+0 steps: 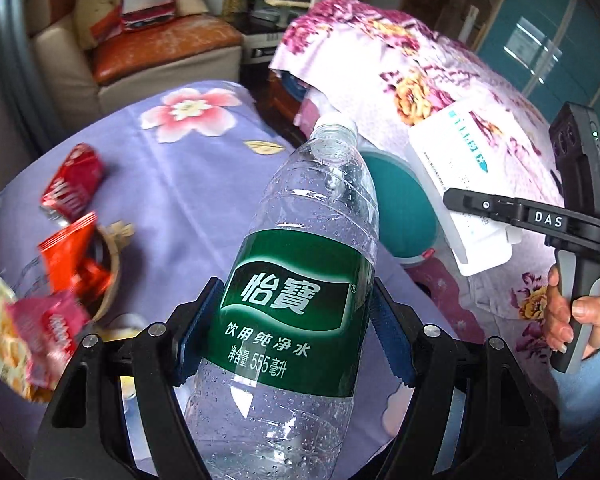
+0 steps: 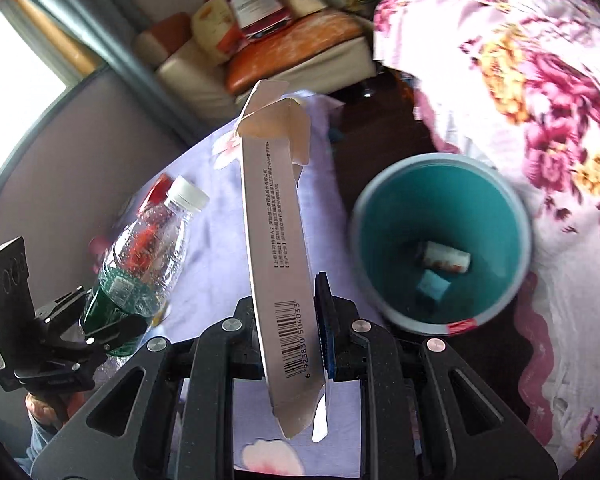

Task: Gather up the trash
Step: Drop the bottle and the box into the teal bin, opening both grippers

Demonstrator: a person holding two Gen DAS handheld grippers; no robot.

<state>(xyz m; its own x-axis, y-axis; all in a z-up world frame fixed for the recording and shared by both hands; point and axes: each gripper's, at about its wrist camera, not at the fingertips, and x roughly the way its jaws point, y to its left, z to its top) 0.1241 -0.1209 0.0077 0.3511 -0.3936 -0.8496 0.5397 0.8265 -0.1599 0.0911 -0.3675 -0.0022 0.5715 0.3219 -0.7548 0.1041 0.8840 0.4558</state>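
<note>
My left gripper (image 1: 296, 316) is shut on a clear plastic water bottle (image 1: 300, 264) with a green label, held above the purple flowered table cloth (image 1: 188, 184). The bottle also shows in the right wrist view (image 2: 144, 256). My right gripper (image 2: 296, 312) is shut on a flattened white carton box (image 2: 276, 240) with a barcode; this carton also shows in the left wrist view (image 1: 452, 184). A teal trash bin (image 2: 440, 208) stands to the right of the carton, with two small pieces of trash at its bottom. The bin shows partly behind the bottle in the left wrist view (image 1: 400, 208).
Red snack wrappers (image 1: 72, 184) and a pink wrapper (image 1: 44, 336) lie on the table's left side by a tape roll (image 1: 112, 272). A pink flowered cloth (image 1: 420, 64) covers furniture on the right. A sofa (image 1: 148, 52) with bags stands behind the table.
</note>
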